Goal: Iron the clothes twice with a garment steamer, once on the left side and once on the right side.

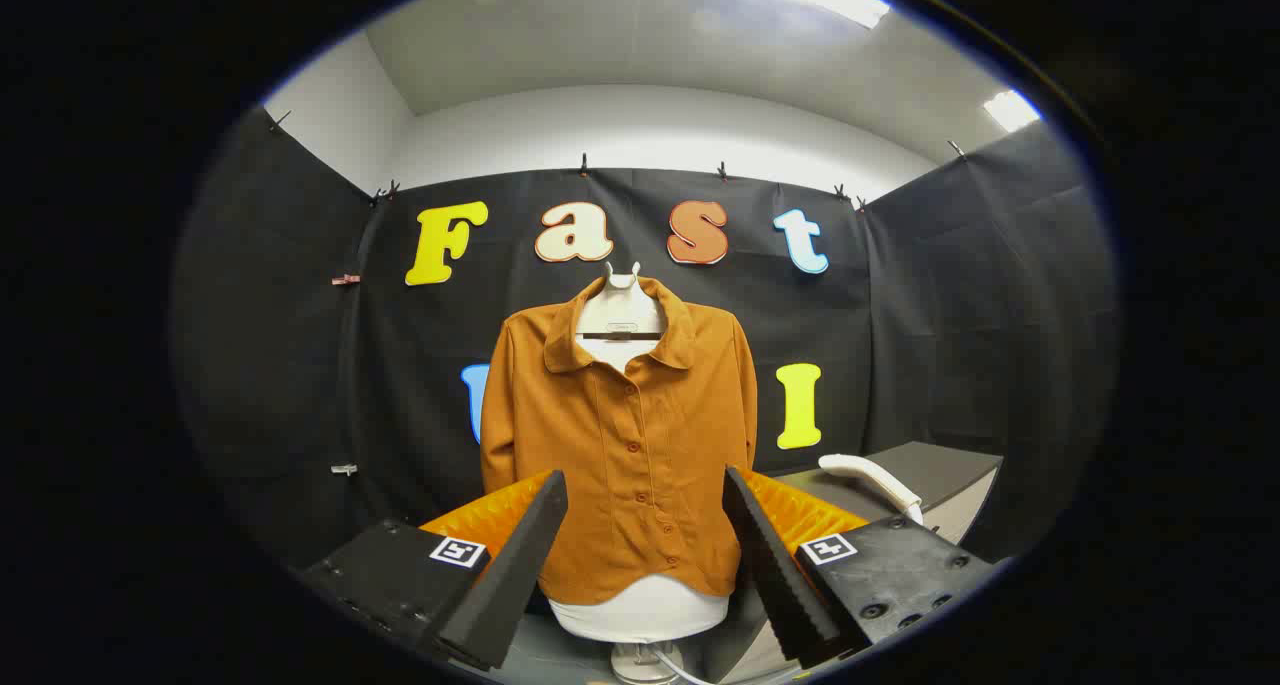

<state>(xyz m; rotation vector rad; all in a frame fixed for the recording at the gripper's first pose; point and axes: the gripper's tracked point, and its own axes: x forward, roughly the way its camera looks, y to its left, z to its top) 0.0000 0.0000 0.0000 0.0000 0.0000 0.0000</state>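
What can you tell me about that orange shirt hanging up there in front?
The orange shirt is a long-sleeved, collared button-up in a matte, smooth-looking fabric. It is buttoned down the front, with the collar open at the top. It hangs upright on a white torso form, whose neck shows above the collar and whose base shows below the hem. Both sleeves hang straight down at its sides. It stands against the black booth wall, beyond the open fingers of the tool, which touch nothing.

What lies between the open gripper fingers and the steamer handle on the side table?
In the gripper view, nothing lies between the open, empty gripper and the white steamer handle on the grey table; the orange shirt hangs ahead.
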